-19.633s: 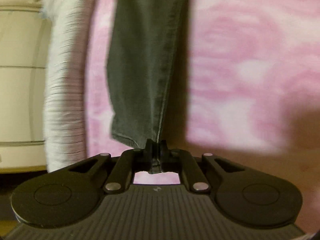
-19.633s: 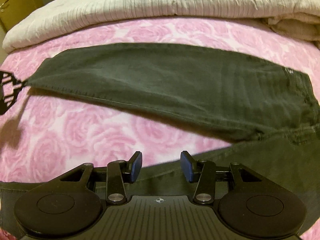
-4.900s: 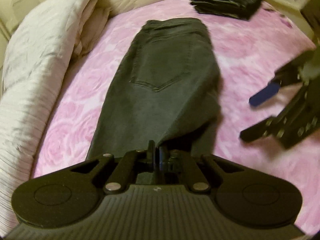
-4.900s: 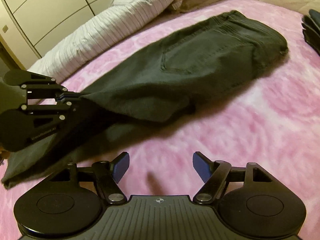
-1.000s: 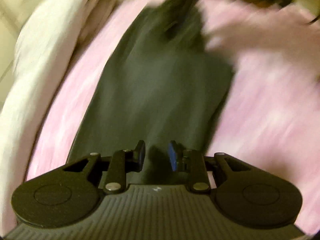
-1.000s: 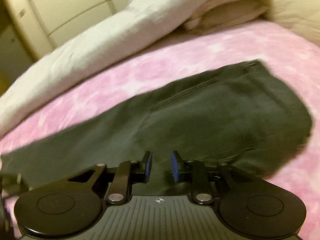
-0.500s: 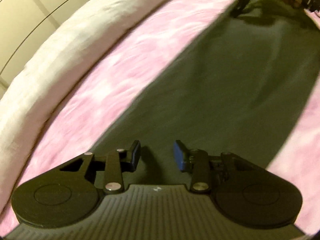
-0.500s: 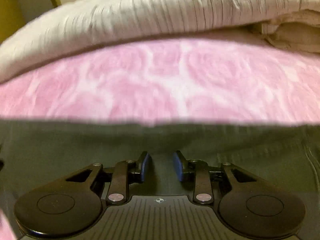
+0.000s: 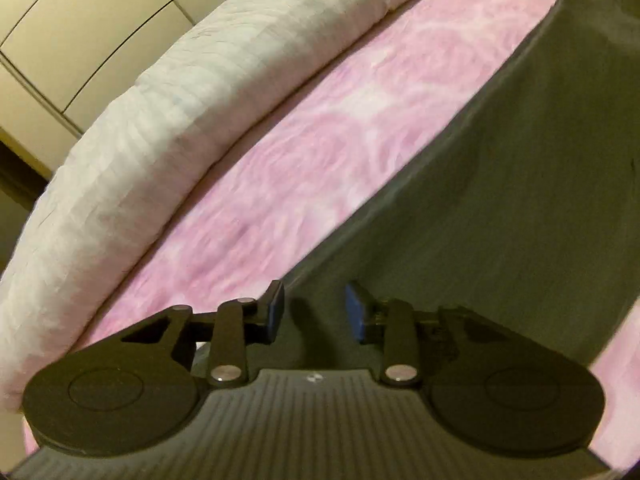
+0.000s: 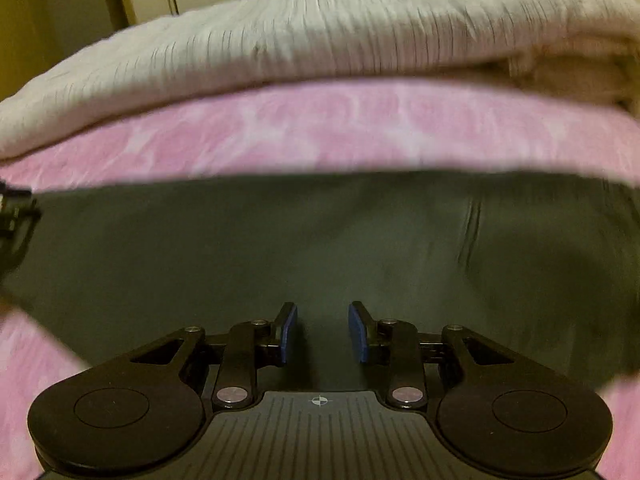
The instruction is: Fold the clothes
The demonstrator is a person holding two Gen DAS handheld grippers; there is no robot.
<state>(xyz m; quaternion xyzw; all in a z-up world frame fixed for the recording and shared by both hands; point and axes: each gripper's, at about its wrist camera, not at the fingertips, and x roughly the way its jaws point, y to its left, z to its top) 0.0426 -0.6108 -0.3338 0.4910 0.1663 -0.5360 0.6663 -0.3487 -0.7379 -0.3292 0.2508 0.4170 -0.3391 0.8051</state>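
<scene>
1. Dark jeans (image 10: 320,248) lie flat on the pink bedspread (image 10: 320,128), right under both tongs.
2. Left gripper (image 9: 316,308) closing, right gripper (image 10: 323,330) apart; both empty.
3. Probably heavy, floppy denim; I'd grab the far edge.

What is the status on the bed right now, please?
Left tongs closing, empty, over the trousers' edge. Right tongs open, empty, above the trousers. Trousers flat on pink sheet. Nothing in the way.

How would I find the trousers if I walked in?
Look at the bed with the pink rose-patterned blanket. A rolled white ribbed quilt lies along its far side, and in front of it lie the dark grey-green trousers: the only dark, flat thing there.
</scene>
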